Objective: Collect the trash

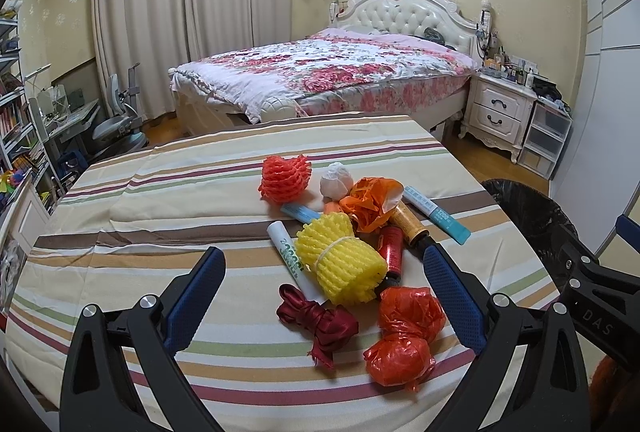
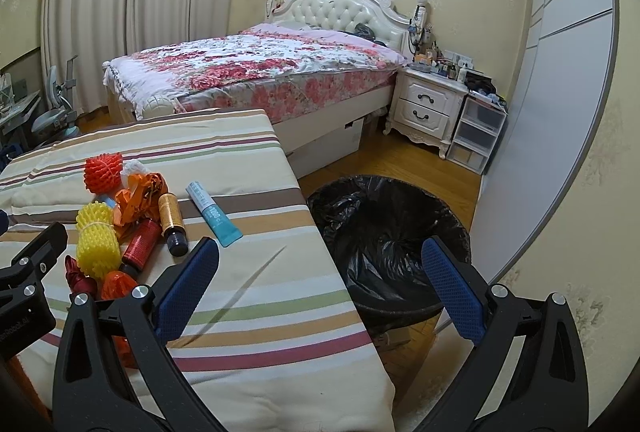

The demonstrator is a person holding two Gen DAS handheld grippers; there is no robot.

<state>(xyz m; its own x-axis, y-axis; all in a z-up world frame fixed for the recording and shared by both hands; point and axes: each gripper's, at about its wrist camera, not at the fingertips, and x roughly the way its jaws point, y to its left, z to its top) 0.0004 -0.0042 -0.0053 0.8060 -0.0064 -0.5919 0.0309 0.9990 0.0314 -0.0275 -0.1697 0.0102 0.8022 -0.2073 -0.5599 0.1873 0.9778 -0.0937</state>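
Note:
A pile of trash lies on the striped table [image 1: 160, 200]. It holds a yellow foam net [image 1: 340, 264], an orange foam net [image 1: 284, 178], a white paper ball [image 1: 337, 180], crumpled orange plastic [image 1: 370, 204], a teal tube [image 1: 438, 218], a gold bottle [image 1: 408, 226], a red bottle [image 1: 391, 250], a dark red ribbon [image 1: 320, 320] and a red-orange bag [image 1: 404, 332]. My left gripper [image 1: 323, 252] is open just above the pile, its fingers either side of the yellow net. My right gripper [image 2: 319, 244] is open and empty at the table's right edge, over the black-lined bin [image 2: 384, 232].
The bin stands on the wood floor right beside the table. Behind are a bed [image 2: 256, 72] with a floral cover, a white nightstand [image 2: 428, 104] and plastic drawers [image 2: 476, 136]. A desk, a chair and shelves [image 1: 24, 120] fill the left side.

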